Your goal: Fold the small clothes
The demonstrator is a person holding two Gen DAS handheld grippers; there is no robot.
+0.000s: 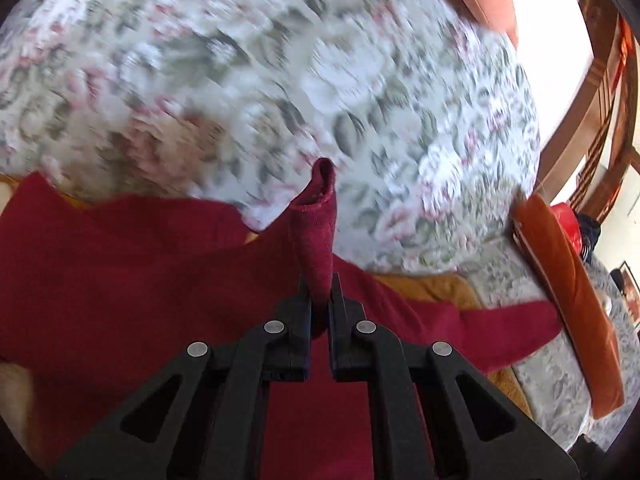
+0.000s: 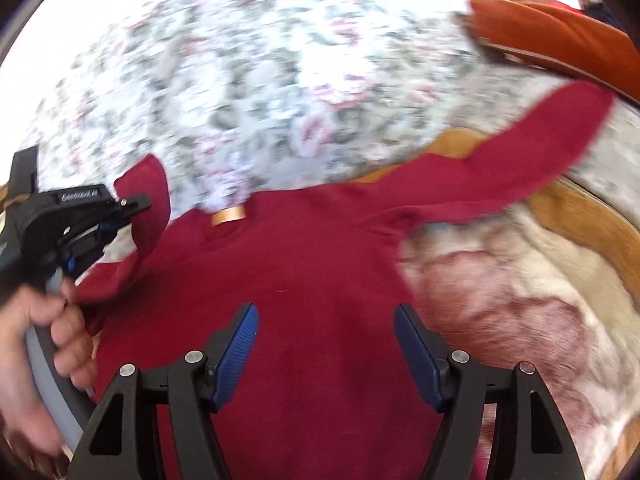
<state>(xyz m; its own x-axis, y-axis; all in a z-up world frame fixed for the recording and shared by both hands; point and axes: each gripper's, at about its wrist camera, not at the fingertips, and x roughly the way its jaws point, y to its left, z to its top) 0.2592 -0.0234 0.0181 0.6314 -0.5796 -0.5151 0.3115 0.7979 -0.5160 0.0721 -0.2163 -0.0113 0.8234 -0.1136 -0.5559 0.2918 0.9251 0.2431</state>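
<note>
While the left claw [image 1: 319, 300] pinches 1 sleeve cuff [image 1: 318, 216] of the red top [image 2: 304, 280], lifted just ahead of its tips, the right claw [image 2: 326, 352] hangs with fingers apart over the body, gripping nothing. Top lies spread on the floral sofa [image 2: 248, 92], other sleeve [image 2: 520, 160] stretched far right. Step looks like the 1st sleeve fold. Next: carry cuff across the chest and release.
</note>
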